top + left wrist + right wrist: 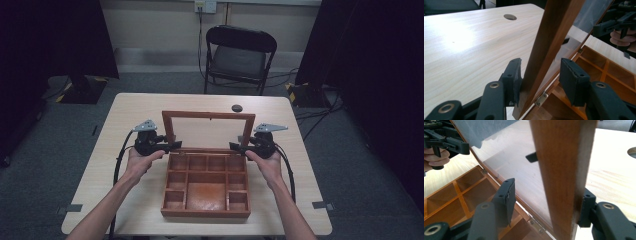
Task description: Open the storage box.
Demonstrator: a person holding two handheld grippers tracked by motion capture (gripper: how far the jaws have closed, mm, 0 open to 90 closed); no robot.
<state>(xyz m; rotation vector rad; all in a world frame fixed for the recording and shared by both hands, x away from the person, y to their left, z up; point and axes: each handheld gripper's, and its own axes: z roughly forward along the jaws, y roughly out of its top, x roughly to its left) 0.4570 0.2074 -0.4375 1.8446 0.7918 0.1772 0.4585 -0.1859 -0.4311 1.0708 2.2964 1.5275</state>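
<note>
Grey carpet, dark curtains and a black folding chair (240, 52) lie beyond the pale wooden desk (130, 107) in the high view; on it sits the wooden box (206, 186) with its compartments bare and its glass-paned lid (208, 130) standing upright at the far edge; my left gripper (175, 145) is at the lid's left frame post, my right gripper (234, 146) at its right post, a hand behind each; a small dark round hole (237, 108) shows in the desk behind the lid;

left gripper view: my fingers (515, 75) straddle the left post, the left pad touching the wood, the right pad standing clear of it over the box, so nothing is clamped;

right gripper view: my fingers (506, 197) straddle the right post, the right pad against the wood, the left pad well apart from it above the compartments; no grip here either
</note>
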